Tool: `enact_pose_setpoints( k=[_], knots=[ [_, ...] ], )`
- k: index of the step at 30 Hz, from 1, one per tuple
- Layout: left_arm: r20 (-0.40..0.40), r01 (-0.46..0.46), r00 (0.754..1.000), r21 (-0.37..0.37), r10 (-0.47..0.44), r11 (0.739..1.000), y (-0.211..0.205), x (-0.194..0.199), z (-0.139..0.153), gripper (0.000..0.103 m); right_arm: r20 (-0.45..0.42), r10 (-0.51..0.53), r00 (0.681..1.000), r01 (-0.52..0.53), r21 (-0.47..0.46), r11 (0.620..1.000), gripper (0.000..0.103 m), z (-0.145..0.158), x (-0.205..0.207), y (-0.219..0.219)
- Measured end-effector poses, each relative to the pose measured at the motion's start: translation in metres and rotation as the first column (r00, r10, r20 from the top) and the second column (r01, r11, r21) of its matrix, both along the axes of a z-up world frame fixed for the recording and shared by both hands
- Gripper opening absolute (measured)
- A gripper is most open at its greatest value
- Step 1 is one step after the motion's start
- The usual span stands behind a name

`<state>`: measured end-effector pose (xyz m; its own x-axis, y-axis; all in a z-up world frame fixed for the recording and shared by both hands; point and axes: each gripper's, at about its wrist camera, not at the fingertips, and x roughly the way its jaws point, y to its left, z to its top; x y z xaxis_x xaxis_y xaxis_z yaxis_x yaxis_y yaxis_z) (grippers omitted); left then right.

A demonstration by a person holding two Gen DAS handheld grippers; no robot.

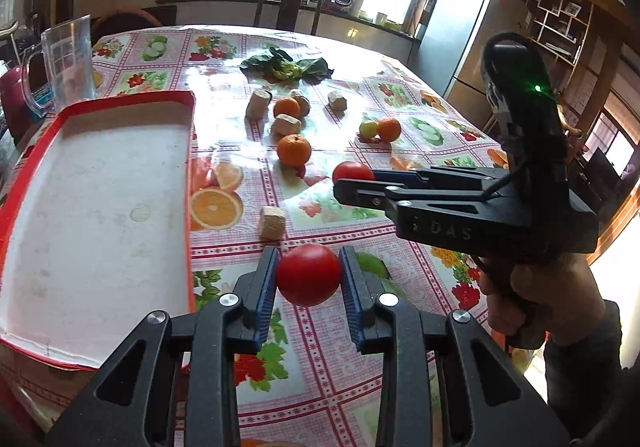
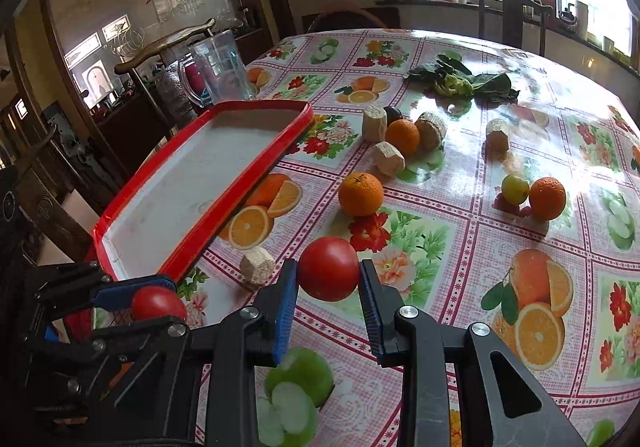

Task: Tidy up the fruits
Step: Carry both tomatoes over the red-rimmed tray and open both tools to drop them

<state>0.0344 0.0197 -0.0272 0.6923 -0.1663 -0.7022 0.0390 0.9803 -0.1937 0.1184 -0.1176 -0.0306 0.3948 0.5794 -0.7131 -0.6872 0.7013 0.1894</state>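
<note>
The left gripper [image 1: 308, 273] is pinching a red tomato [image 1: 308, 274] between its blue ribbed pads, which press on the fruit's two sides at about its widest part; whether the tomato is lifted or resting on the cloth cannot be told. The right gripper [image 2: 328, 287] holds a second tomato [image 2: 329, 268] the same way, its pads touching both flanks. Each claw shows in the other's camera: the right one lies ahead and to the right of the left claw, and the left one sits low at the left of the right claw. Just to the left of the left claw lies the red-rimmed tray [image 1: 188, 183], with nothing in it and, by my guess, the place for the fruit. Ahead of both claws, on the flowered tablecloth [image 2: 460, 247], stand a near orange [image 2: 361, 193], another orange [image 2: 402, 136] among pale cork-like blocks [image 2: 389, 164], and farther right a third orange [image 2: 547, 198] touching a small green fruit [image 2: 515, 188]. A leafy green [image 2: 460, 81] lies beyond. A ripe tomato is likely light, smooth-skinned and soft, so it should bruise or split under a hard squeeze and may slip; a gentle grip across the middle, as now, suits it. The oranges look firmer and rougher, and easier to hold.
</note>
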Motion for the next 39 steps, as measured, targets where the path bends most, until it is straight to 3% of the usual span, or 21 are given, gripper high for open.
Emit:
enact_pose_setpoints(
  k=[15, 30, 39],
  knots=[
    [0.046, -0.139, 0.989, -0.019, 0.139, 0.990, 0.066, -0.026, 0.015, 0.028, 0.037, 0.110, 0.993, -0.111, 0.012, 0.994, 0.031, 0.022, -0.031, 0.054],
    [0.035, -0.278, 0.960, -0.025, 0.278, 0.960, 0.132, -0.039, 0.009, 0.028, 0.021, 0.239, 0.971, -0.239, 0.002, 0.971, 0.031, 0.018, -0.053, 0.122],
    [0.016, -0.305, 0.952, -0.025, 0.305, 0.952, 0.156, -0.036, 0.000, 0.028, 0.003, 0.271, 0.963, -0.271, -0.026, 0.962, 0.031, 0.008, -0.058, 0.146]
  ],
)
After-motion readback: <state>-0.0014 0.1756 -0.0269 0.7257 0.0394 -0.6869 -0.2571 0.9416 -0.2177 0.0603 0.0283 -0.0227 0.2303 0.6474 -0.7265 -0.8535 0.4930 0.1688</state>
